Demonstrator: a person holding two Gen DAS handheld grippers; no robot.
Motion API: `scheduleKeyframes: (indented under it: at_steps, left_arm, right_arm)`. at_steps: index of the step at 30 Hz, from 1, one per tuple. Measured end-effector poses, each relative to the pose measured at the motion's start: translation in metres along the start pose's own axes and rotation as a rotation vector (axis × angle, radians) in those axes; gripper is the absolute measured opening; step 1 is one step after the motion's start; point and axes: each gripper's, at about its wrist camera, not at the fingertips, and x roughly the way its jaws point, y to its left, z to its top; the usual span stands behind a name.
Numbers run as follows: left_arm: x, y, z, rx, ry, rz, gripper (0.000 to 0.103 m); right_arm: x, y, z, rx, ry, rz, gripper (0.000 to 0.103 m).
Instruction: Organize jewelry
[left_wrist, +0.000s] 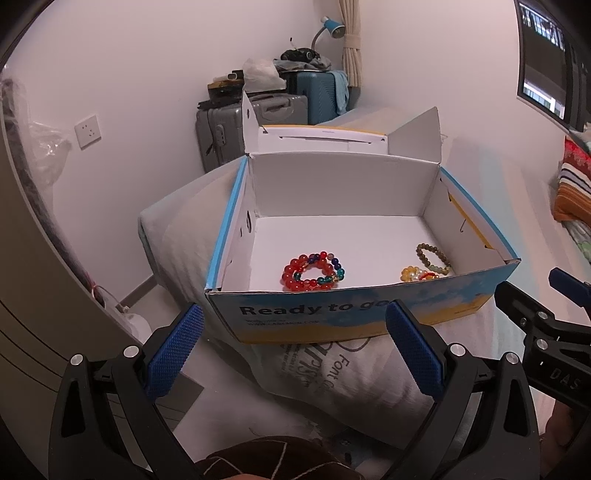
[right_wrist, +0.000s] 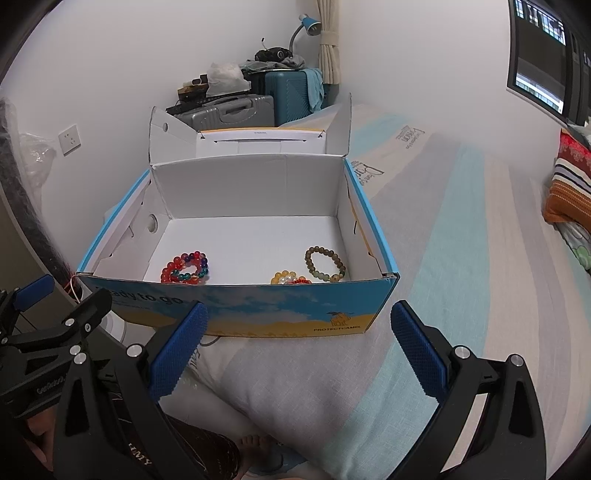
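Cardboard box (left_wrist: 354, 314), lid flaps folded back, sits on a bed (right_wrist: 461, 229) in the middle of both views, its blue and yellow front wall printed "Ready to go". Three pieces of jewelry lie on its white floor, all close to that front wall. A red and blue beaded bracelet (left_wrist: 314, 272) lies coiled at centre-left of the box in the left wrist view. Toward the right side of the box an olive-green beaded bracelet (left_wrist: 434, 258) lies flat, and just in front of it, touching or nearly so, a yellow and white beaded piece (left_wrist: 417, 275) with a bit of red is partly hidden by the front wall.

Left tool (left_wrist: 295, 347) hovers low in the frame just in front of the box, its blue ribbed pads spread wide with nothing between them. Right tool (right_wrist: 299, 347) hangs likewise in the lower part of its own view, pads wide apart and holding nothing. Each tool shows at the edge of the other's view: the right one at lower right, the left one at lower left.

Behind the box, at upper centre, grey and teal suitcases (right_wrist: 258, 103) stand against the white wall with clutter piled on top. A striped pillow (right_wrist: 569, 184) lies at the right edge.
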Motion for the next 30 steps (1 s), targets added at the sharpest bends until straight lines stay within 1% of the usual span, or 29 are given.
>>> scheduleKeyframes:
  at_steps: [9,12,15,30]
  left_arm:
    - [-0.0015,-0.0012,-0.0002,0.003,-0.005,-0.017,0.097]
    - [-0.0014,-0.0009,-0.0004,0.004,-0.004,-0.018,0.097]
    - [-0.0015,-0.0022,-0.0002,0.01,-0.009,0.0,0.097]
    - [0.0018,-0.0026,0.0006,-0.004,0.0,-0.017,0.097]
  right_arm:
    - [0.0007,-0.0025,0.0,0.009,-0.003,0.0,0.095]
    - [0.0014,-0.0034,0.0001,0.014,-0.003,-0.002,0.095]
    - [0.0017,-0.0038,0.0,0.013,-0.002,-0.001,0.095]
    - [0.0017,-0.004,0.0,0.016,-0.003,-0.002,0.095]
